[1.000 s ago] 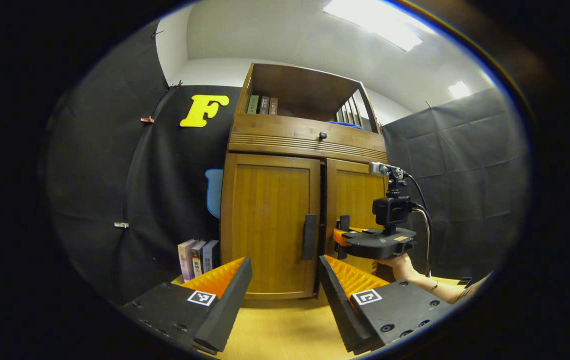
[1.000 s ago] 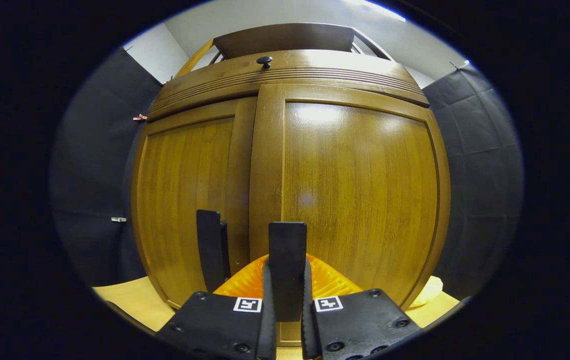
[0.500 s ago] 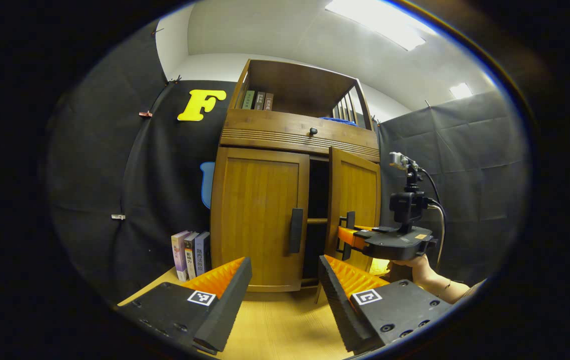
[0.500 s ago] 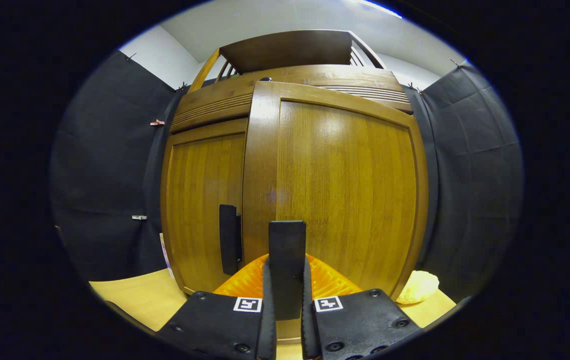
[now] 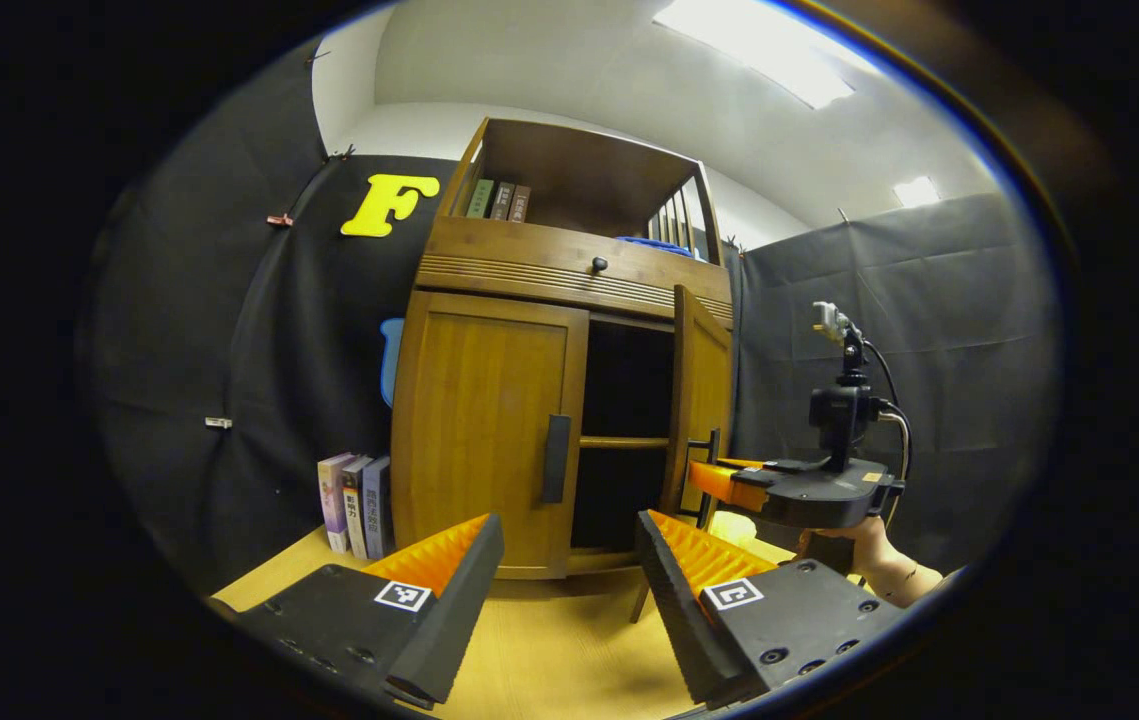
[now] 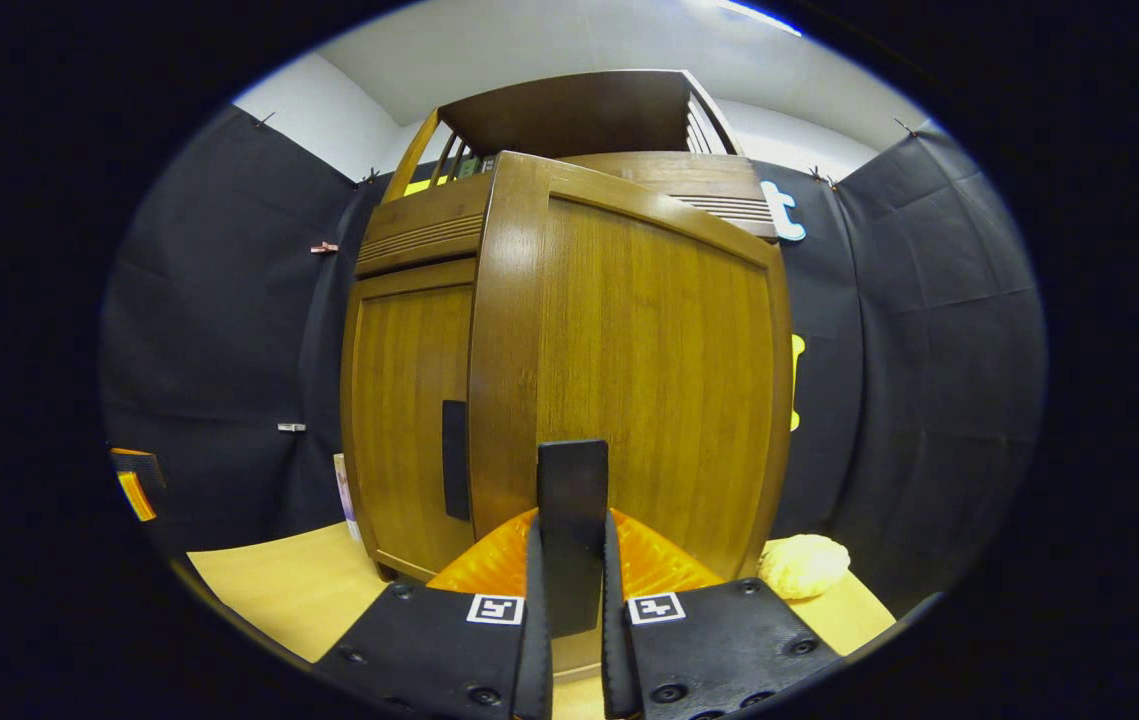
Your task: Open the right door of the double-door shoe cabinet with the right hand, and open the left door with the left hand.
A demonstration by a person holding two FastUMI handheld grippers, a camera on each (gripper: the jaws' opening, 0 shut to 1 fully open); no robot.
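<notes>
The tall brown wooden double-door shoe cabinet (image 5: 549,290) stands on the pale wooden surface (image 5: 549,650); its right door (image 6: 649,370) is swung out, left door (image 5: 484,430) closed; right gripper (image 6: 574,600) clenched on the flat black door handle (image 6: 572,520); left gripper (image 5: 569,590) released, fingers apart

recording booth | black cloth walls (image 5: 909,330) | ceiling light panel (image 5: 759,45) | wooden shoe cabinet (image 5: 489,420) | books (image 5: 354,500) on floor

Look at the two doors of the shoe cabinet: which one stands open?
The right door stands open, swung outward with the right gripper shut on its handle. The left door sits flush and closed, its handle untouched.
</notes>
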